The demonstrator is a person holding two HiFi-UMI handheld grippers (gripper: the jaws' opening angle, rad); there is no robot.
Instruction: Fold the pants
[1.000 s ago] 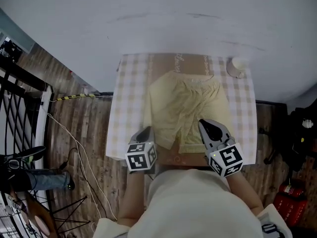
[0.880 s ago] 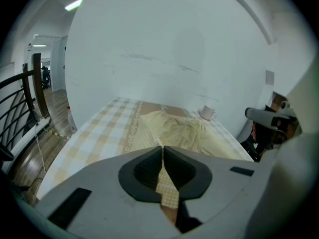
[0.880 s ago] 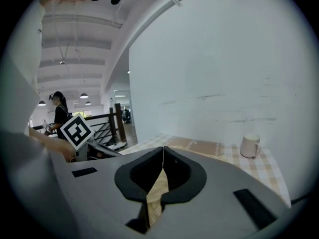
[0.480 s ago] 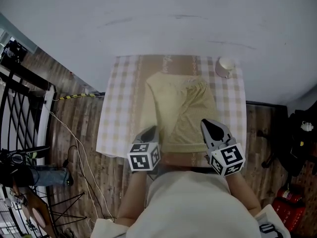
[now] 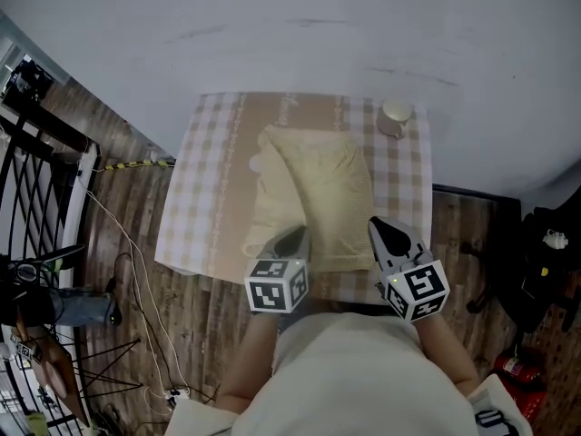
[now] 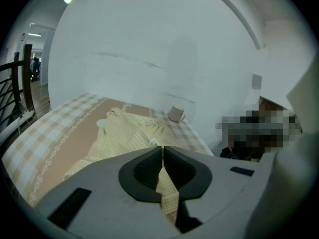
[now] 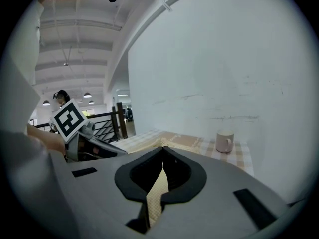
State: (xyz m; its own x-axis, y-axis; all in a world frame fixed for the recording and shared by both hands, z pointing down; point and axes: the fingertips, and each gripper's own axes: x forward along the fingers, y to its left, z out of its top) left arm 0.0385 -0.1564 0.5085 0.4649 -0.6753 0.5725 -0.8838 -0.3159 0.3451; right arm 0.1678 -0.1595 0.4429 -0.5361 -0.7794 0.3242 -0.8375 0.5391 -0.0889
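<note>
**Item: pants**, pale yellow checked cloth.
- Place: the middle of the table, on a beige and white checked tablecloth, running from 12 to 6 o'clock.
- Condition: seemingly doubled lengthwise. A loose flap spills out toward 9 o'clock, and the near hem lies at the 6 o'clock edge.

**Holders:**
- The left gripper is at the hem's 7 o'clock corner and the right gripper at its 5 o'clock corner.
- Likely reason: with both near corners pinched, the hem can be lifted level and carried toward 12 o'clock for a crosswise fold.

**Jaws:**
- Left gripper: pads pressed together, with a strip of the yellow cloth clamped between them.
- Right gripper: pads likewise clenched, with a thin fold of the same cloth running up through the seam.

**Surroundings:** a pale cup stands at 1 o'clock, apart from the pants and near the wall.
</note>
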